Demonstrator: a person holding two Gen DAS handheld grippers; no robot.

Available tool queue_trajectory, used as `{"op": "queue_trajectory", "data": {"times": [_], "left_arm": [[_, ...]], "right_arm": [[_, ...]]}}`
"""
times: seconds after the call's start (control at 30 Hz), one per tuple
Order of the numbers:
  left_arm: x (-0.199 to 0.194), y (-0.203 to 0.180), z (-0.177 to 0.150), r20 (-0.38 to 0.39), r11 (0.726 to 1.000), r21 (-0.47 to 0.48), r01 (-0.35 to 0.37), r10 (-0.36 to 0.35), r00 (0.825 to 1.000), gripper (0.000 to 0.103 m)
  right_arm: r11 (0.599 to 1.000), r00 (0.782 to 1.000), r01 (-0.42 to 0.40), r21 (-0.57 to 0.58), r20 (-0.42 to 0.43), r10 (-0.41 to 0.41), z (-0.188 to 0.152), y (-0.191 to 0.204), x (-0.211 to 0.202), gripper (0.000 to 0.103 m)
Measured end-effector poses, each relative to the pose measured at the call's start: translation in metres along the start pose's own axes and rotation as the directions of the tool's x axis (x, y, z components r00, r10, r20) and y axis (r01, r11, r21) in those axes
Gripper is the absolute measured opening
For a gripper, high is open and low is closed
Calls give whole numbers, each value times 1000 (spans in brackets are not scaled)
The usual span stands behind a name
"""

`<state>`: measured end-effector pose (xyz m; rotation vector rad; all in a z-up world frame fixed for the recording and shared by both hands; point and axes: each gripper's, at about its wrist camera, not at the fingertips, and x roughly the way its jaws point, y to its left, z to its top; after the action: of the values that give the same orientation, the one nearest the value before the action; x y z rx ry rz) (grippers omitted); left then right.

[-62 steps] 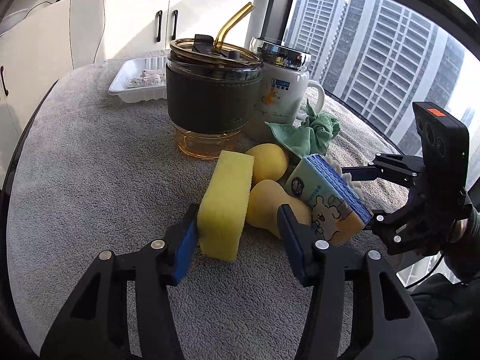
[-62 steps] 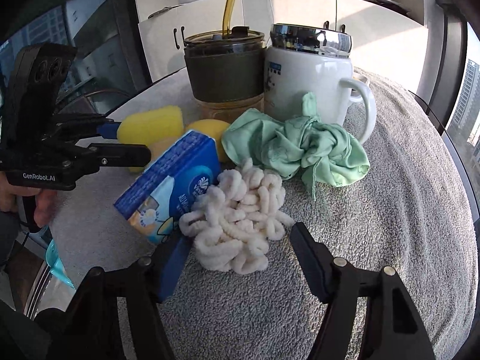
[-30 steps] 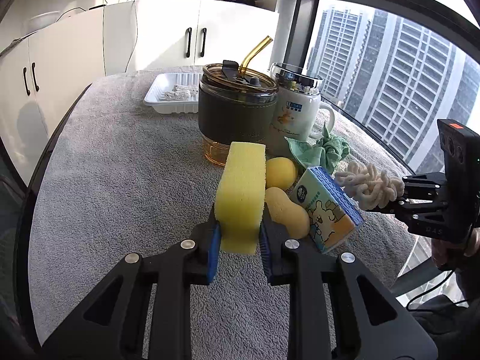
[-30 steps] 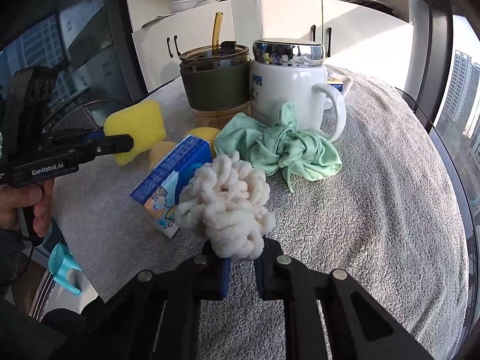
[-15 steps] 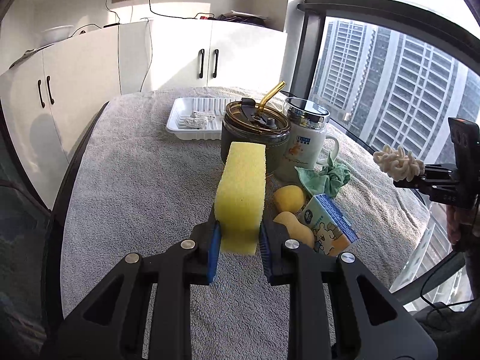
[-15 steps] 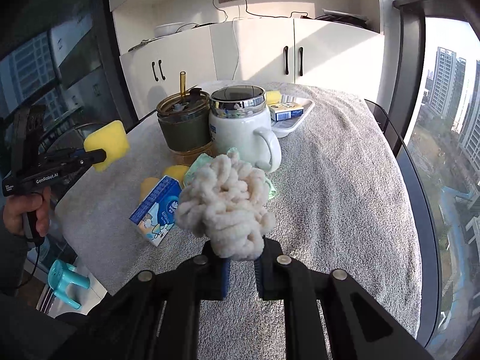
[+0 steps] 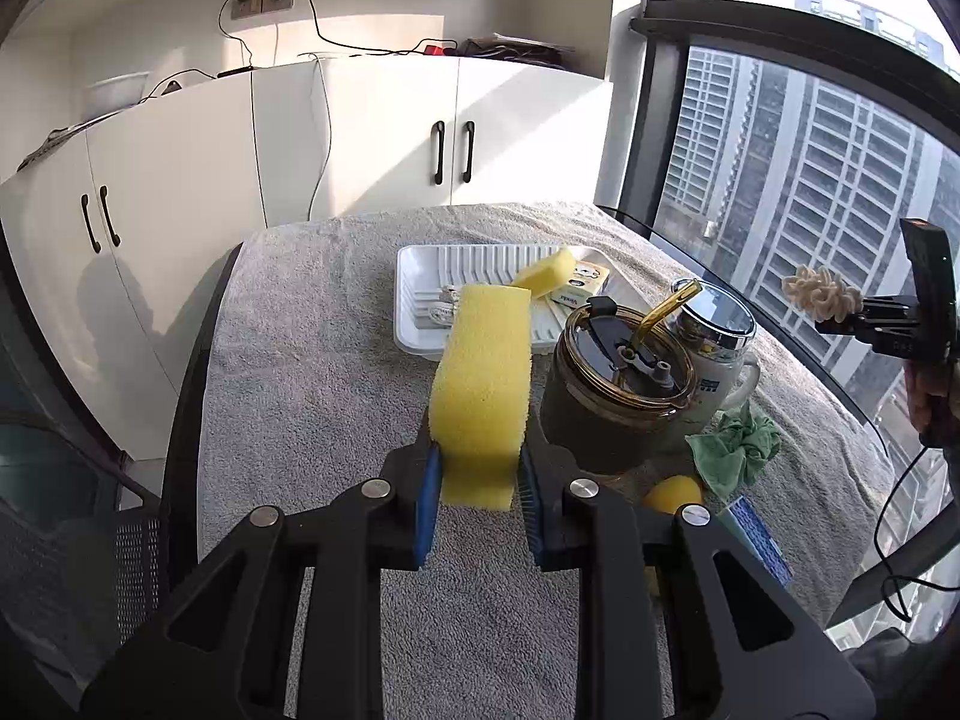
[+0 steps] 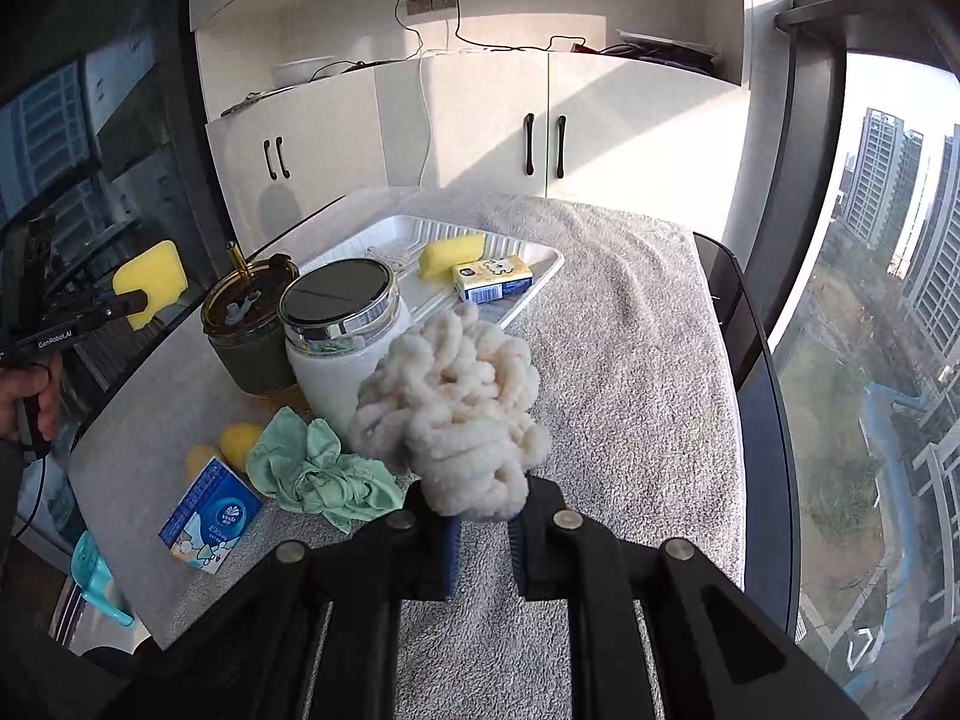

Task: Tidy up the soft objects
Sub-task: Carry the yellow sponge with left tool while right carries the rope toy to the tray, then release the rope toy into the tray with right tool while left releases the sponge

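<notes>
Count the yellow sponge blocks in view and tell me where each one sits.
2. One yellow sponge is clamped upright in the left gripper, above the table. The other sponge lies in the white tray beside a tissue pack. More may hide behind the cups.

Both wrist views high over the towel-covered table [image 7: 312,372], angled down, sharing the white tray [image 8: 540,258].

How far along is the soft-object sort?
Done: a sponge and a tissue pack lie in the tray. In hand: the left gripper is shut on a second yellow sponge; the right gripper is shut on the chenille bundle; both are lifted off the table. Left: the green cloth, blue tissue pack and two yellow pieces.
</notes>
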<state>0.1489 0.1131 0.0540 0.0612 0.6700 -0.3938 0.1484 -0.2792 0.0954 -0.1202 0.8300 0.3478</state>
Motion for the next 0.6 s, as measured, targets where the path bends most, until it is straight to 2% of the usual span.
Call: {"op": "queue_trajectory", "data": {"times": [0.17, 0.3, 0.43, 0.6], "left_arm": [[33, 19, 38, -29, 999, 29, 17, -16, 999, 21], [69, 26, 64, -63, 999, 46, 28, -25, 998, 21], [110, 23, 79, -109, 996, 83, 41, -32, 993, 21], [161, 24, 84, -189, 994, 87, 60, -43, 981, 21]], "right_arm": [[999, 1000, 16, -35, -12, -16, 47, -26, 25, 14], [998, 999, -9, -70, -49, 6, 82, -37, 55, 14], [991, 992, -63, -117, -114, 49, 103, -33, 97, 14], [974, 972, -149, -168, -207, 112, 113, -16, 154, 14]]}}
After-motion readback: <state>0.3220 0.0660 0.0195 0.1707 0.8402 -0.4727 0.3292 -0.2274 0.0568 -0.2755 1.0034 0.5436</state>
